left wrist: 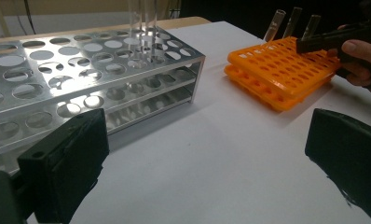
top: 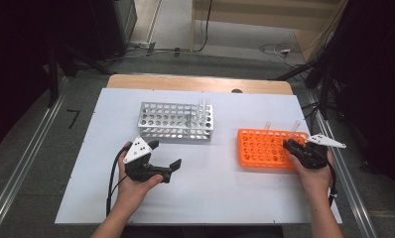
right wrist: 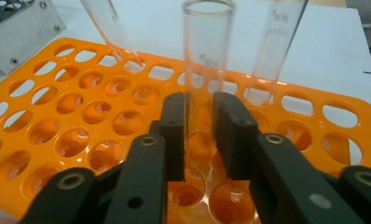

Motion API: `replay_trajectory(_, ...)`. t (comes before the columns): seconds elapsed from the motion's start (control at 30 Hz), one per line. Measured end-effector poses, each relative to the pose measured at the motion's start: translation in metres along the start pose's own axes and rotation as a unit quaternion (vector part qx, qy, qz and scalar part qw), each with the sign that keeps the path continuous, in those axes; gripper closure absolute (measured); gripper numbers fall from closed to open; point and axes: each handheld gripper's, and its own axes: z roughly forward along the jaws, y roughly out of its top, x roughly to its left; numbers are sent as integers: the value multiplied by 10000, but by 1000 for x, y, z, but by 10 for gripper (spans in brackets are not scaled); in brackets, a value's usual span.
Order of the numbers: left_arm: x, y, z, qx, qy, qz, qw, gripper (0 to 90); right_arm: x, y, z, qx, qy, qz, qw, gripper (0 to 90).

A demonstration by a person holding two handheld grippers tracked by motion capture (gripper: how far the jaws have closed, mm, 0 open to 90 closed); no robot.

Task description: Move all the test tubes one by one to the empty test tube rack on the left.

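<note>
Right claw [right wrist: 200,135] is pinched on a clear glass test tube [right wrist: 206,60], its two black jaws pressing the tube's sides just above the orange rack; no earlier moment is told here, only the grip as it stands. Left claw [left wrist: 207,158] is spread wide with nothing between its jaws, resting in the person's left hand [top: 133,186] over bare counter, well apart from both racks.

Largest of all is the white counter [top: 210,198], which carries everything. On it, toward the far left of centre in the high view, stands the silver metal rack [top: 173,121], three perforated tiers high, with a few clear tubes [top: 204,106] upright at its right end. To the right of it, apart from it, lies the orange rack [top: 262,147], a flat plastic grid of round holes. The right claw [top: 296,145] reaches over that rack's right edge, held by the right hand [top: 315,173].

In the right gripper view the gripped tube stands upright in the orange rack [right wrist: 48,121], in a hole near the front edge. Two more tubes stand behind it: one [right wrist: 110,32] leaning to the left, another [right wrist: 279,42] tilted slightly to the right, each in its own hole and clear of the jaws.
</note>
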Motion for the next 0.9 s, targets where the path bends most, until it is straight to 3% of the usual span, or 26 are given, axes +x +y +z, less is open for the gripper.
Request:
replay_trajectory(0.07, 0, -1, 0, 21, -2, -28, 10000, 0, -1, -1, 0, -20, 20, 36, 10000, 736)
replay_trajectory(0.17, 0, -2, 1, 38, -16, -12, 10000, 0, 0, 1, 0, -3, -35, -102, 9999, 739)
replay_trajectory(0.37, -1, -1, 0, 16, -36, -5, 10000, 0, -2, 1, -2, -77, 41, 55, 9999, 740)
replay_trajectory(0.9, -3, 1, -3, -5, -76, 9, 10000, 0, 1, 20, -30, -518, 44, 15, 9986, 741)
